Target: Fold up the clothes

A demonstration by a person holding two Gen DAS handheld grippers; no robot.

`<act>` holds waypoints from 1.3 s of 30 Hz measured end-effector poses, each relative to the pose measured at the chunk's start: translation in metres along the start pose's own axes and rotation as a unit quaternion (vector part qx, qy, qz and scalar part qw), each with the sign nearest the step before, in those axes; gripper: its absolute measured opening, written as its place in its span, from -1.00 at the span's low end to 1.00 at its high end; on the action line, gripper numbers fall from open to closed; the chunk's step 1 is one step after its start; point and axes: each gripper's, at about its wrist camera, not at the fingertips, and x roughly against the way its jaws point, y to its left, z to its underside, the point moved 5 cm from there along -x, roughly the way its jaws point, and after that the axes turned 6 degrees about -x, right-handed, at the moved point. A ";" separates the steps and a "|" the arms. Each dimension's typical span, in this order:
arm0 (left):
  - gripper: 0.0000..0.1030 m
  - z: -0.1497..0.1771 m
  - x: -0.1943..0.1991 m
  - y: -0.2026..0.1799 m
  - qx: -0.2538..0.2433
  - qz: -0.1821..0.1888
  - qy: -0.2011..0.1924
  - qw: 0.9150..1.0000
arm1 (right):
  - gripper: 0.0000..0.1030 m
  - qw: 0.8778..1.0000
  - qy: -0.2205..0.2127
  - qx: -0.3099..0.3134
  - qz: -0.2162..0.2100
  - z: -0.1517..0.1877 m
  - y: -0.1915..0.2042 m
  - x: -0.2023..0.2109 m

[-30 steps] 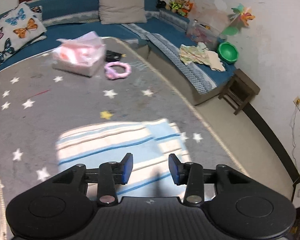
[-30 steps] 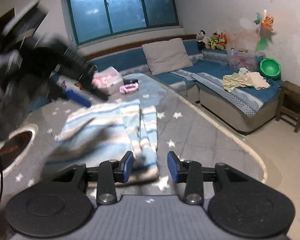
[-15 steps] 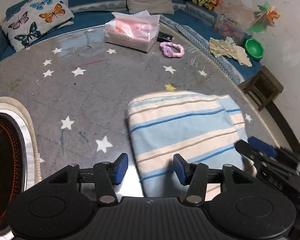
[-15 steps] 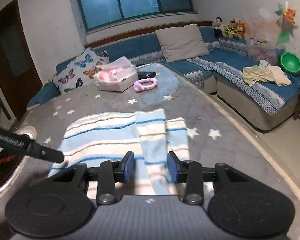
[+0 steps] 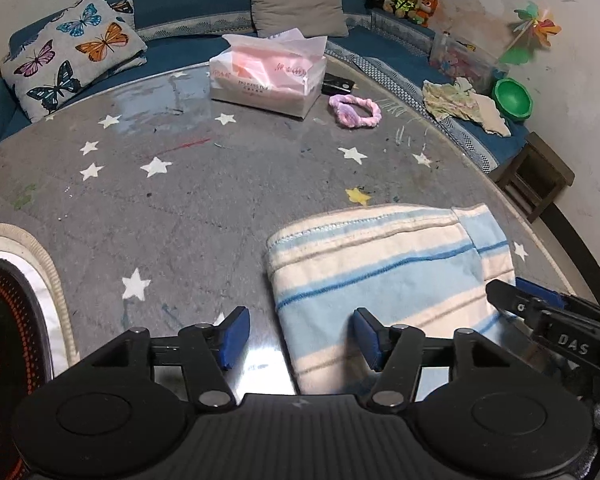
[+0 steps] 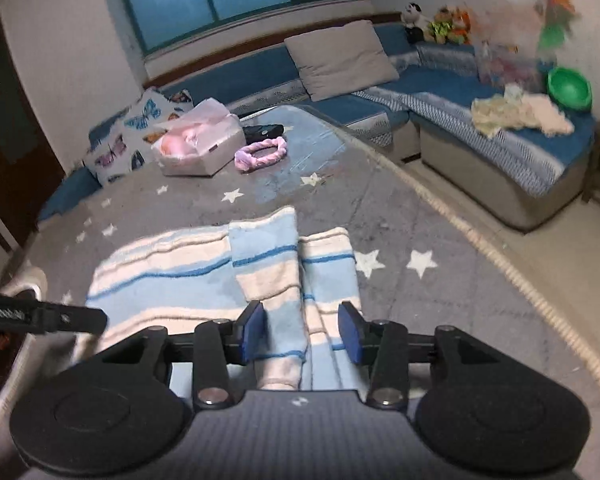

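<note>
You have before you: one striped garment [image 5: 384, 264], two grippers — left gripper [image 5: 300, 338], right gripper [image 6: 302, 330]. One tissue pack [image 5: 266, 76]. One pink headband [image 5: 354, 110]. Two cushions: butterfly cushion [image 5: 70, 50], grey cushion [image 5: 296, 2]. One green bowl [image 5: 514, 98]. One stool [image 5: 534, 178].

Dim indoor light, glare patches on the table [image 5: 180, 208], fisheye-curved edges, right view slightly blurred

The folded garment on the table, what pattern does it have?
The garment has cream and light-blue bands with thin darker-blue lines, clearest in the left wrist view.
</note>
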 end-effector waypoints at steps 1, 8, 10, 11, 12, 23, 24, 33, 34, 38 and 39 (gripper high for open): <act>0.11 0.000 -0.002 0.001 0.001 0.004 0.001 1.000 | -0.26 1.000 0.000 -0.007 -0.006 0.000 -0.002 0.000; -0.31 0.010 -0.001 0.008 -0.001 0.024 0.007 1.000 | -0.49 1.000 -0.003 -0.015 -0.017 0.012 0.004 0.005; -0.32 0.014 0.002 0.010 -0.004 0.025 0.008 1.000 | -0.49 1.000 -0.005 -0.016 -0.022 0.018 0.009 0.009; -0.32 0.017 0.005 0.012 -0.006 0.025 0.009 1.000 | -0.49 1.000 -0.006 -0.015 -0.023 0.022 0.011 0.011; -0.32 0.022 0.008 0.014 -0.008 0.025 0.009 1.000 | -0.49 1.000 -0.008 -0.014 -0.025 0.026 0.013 0.014; -0.31 0.070 0.048 0.036 -0.035 0.021 0.014 0.999 | -0.49 0.997 0.004 0.060 -0.042 0.067 0.059 0.043; -0.30 0.071 0.052 0.038 -0.037 0.019 0.010 0.999 | -0.47 0.997 0.003 0.072 -0.038 0.067 0.063 0.045; -0.01 0.043 0.063 0.035 -0.037 0.014 -0.032 0.999 | -0.47 0.991 -0.016 0.123 -0.043 0.042 0.090 0.054; -0.01 0.040 0.060 0.033 -0.039 0.017 -0.034 0.999 | -0.47 0.991 -0.012 0.128 -0.044 0.040 0.093 0.050; -0.01 0.028 0.045 0.021 -0.051 0.018 -0.034 0.998 | -0.47 0.989 0.004 0.138 -0.043 0.034 0.101 0.031; -0.01 0.026 0.041 0.018 -0.055 0.018 -0.033 0.998 | -0.47 0.990 0.008 0.138 -0.041 0.034 0.101 0.027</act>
